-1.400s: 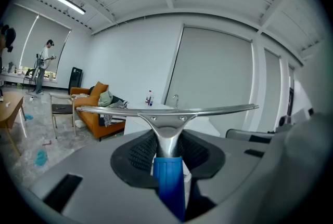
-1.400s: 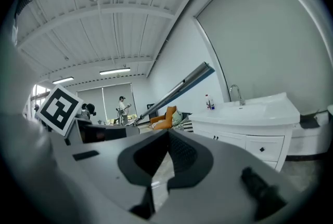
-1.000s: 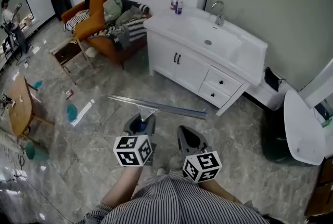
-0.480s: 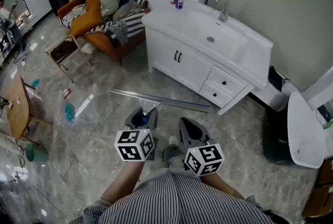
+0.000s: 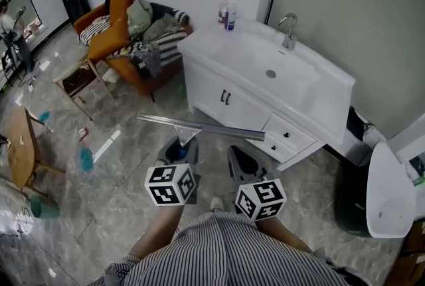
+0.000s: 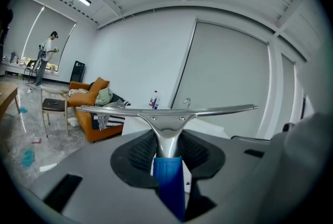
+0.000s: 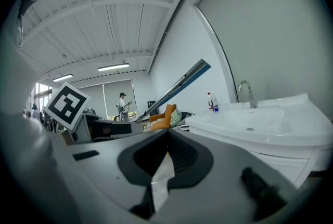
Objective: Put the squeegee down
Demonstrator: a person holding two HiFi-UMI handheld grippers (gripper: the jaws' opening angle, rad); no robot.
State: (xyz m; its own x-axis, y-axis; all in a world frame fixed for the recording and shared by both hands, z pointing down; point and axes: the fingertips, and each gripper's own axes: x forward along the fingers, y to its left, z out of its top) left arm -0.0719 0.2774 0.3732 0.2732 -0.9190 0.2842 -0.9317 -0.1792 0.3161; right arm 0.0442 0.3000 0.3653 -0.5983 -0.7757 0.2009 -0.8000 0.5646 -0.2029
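Observation:
The squeegee has a long metal blade [image 5: 199, 127] and a blue handle [image 5: 178, 154]. My left gripper [image 5: 180, 146] is shut on that handle and holds it level above the floor, blade across, just short of the white vanity [image 5: 232, 102]. In the left gripper view the blue handle [image 6: 169, 181] sits pinched between the dark pads, and the blade [image 6: 166, 112] spans the picture. My right gripper [image 5: 240, 160] hangs beside it, shut and holding nothing. In the right gripper view its jaws [image 7: 166, 137] meet at the tips, and the blade [image 7: 179, 84] slants past on the left.
The vanity carries a sink basin [image 5: 265, 69], a tap [image 5: 289, 31] and two bottles [image 5: 226, 11]. An orange armchair piled with clothes [image 5: 126, 29] stands at the back left, with a stool [image 5: 76, 79] and a wooden table [image 5: 20, 145] nearby. A white toilet [image 5: 388, 192] is at right.
Both grippers and the squeegee have moved forward together toward the vanity, which now lies closer under the blade. The grip on the handle is unchanged.

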